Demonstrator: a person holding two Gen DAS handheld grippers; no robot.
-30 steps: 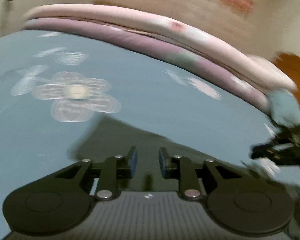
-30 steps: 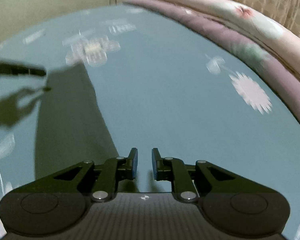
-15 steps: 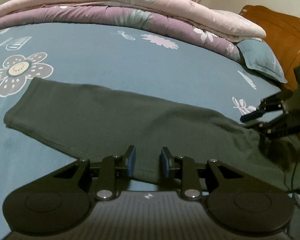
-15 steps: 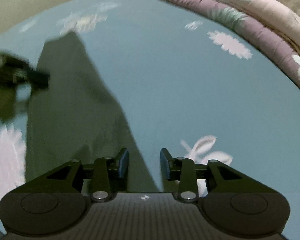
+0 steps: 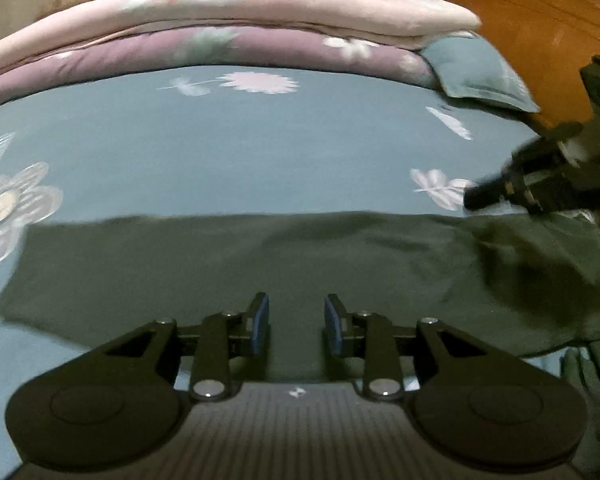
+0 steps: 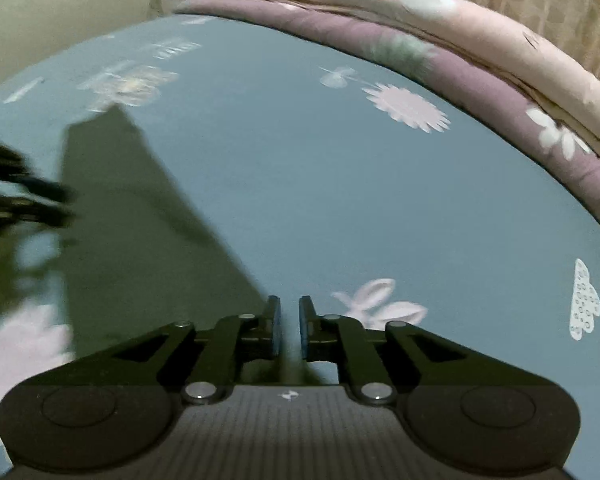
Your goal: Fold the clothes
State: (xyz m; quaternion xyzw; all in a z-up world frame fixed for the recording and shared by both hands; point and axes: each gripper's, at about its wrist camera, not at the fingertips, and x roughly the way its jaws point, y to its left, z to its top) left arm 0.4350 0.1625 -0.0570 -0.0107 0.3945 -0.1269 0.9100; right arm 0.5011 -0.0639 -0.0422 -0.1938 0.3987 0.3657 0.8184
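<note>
lying flat on the bedsheet, the dark green garment spans nine to three o'clock. left gripper spread, empty above it. right gripper, just closing, nearly pressed together, apparently empty at the garment's edge; likely risk: missing the fabric.

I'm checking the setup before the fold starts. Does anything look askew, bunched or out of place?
Mostly tidy: the dark green garment lies flat on the blue bedsheet. Only its right end, under the right gripper, looks rumpled, not smoothed out.
</note>
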